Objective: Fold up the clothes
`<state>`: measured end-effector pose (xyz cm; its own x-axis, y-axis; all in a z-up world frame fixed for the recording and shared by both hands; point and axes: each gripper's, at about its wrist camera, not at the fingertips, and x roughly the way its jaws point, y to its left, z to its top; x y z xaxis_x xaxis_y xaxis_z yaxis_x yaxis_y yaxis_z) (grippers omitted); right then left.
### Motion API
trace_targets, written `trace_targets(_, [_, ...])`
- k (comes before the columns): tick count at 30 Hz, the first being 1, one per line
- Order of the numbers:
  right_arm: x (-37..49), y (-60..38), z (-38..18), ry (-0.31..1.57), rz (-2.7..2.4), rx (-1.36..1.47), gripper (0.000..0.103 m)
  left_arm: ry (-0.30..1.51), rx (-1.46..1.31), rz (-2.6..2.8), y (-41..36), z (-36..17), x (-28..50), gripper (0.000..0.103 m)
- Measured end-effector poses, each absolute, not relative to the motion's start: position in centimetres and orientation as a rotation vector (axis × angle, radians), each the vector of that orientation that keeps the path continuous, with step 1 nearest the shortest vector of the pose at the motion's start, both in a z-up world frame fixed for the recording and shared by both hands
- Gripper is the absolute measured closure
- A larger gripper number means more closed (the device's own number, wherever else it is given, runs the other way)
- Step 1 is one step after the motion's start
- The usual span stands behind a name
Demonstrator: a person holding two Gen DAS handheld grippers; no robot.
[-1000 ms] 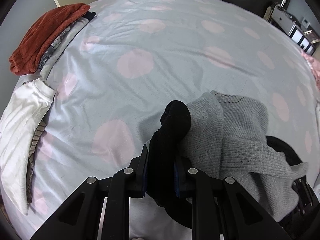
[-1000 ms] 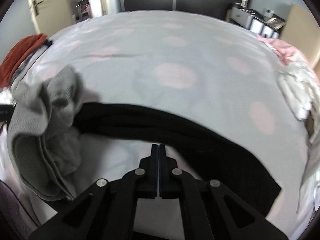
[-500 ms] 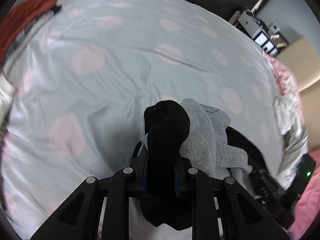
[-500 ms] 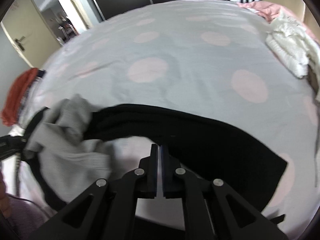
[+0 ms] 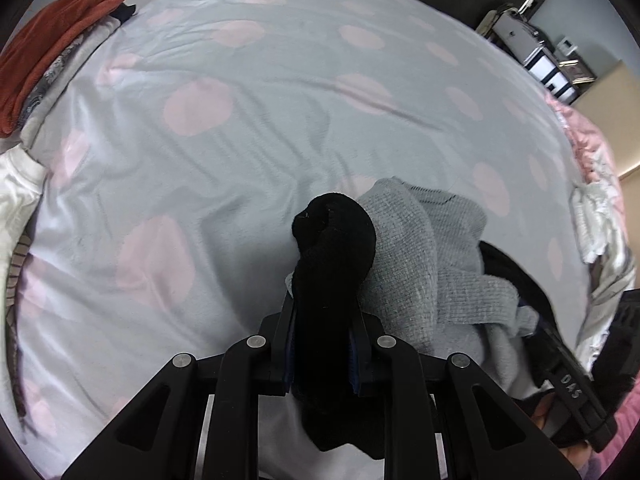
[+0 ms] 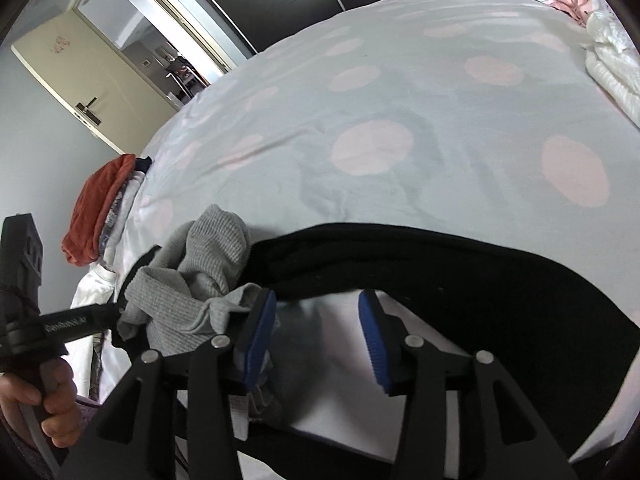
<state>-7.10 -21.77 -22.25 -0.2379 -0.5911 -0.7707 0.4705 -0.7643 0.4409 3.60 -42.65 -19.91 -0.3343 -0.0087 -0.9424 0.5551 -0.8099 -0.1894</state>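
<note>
A black garment lies stretched across the near part of the bed, one bunched end pinched in my left gripper, which is shut on it. A crumpled grey knit garment is heaped over the black one just right of that gripper, and shows at the left in the right wrist view. My right gripper is opening, its blue pads apart. Only bedsheet and a blurred shadow show between them. The black garment's edge lies just beyond the fingertips.
The bed has a grey sheet with pink dots. A rust-red folded pile sits at the far left edge, white clothes below it. White and pink laundry lies at the right edge. A hand holds the left gripper's handle.
My right gripper went from shut to open and rolled, tilting its view. The left gripper kept its hold on the black garment while its view swung slightly.
</note>
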Motion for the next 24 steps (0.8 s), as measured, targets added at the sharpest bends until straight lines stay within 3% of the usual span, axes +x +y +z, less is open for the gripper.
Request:
trace_targets(12, [-8.8, -22.7, -23.9, 0.099, -2.229, 1.323, 0.061, 0.668, 1.566, -2.148, -43.2, -20.6, 3.3, 0.082])
trace_targets(16, [-7.3, -24.1, -23.8, 0.259, -2.229, 1.265, 0.088, 0.677, 1.556, -2.16, -43.3, -20.5, 3.5, 0.082])
trace_targets(19, [-6.3, -24.7, -23.4, 0.356, -2.253, 1.218, 0.092, 0.678, 1.528, -2.184, -43.3, -19.9, 3.8, 0.082])
trace_targets(24, [-5.8, -23.0, -22.3, 0.343, -2.353, 1.205, 0.094, 0.678, 1.466, -2.239, -43.2, -18.5, 4.5, 0.082])
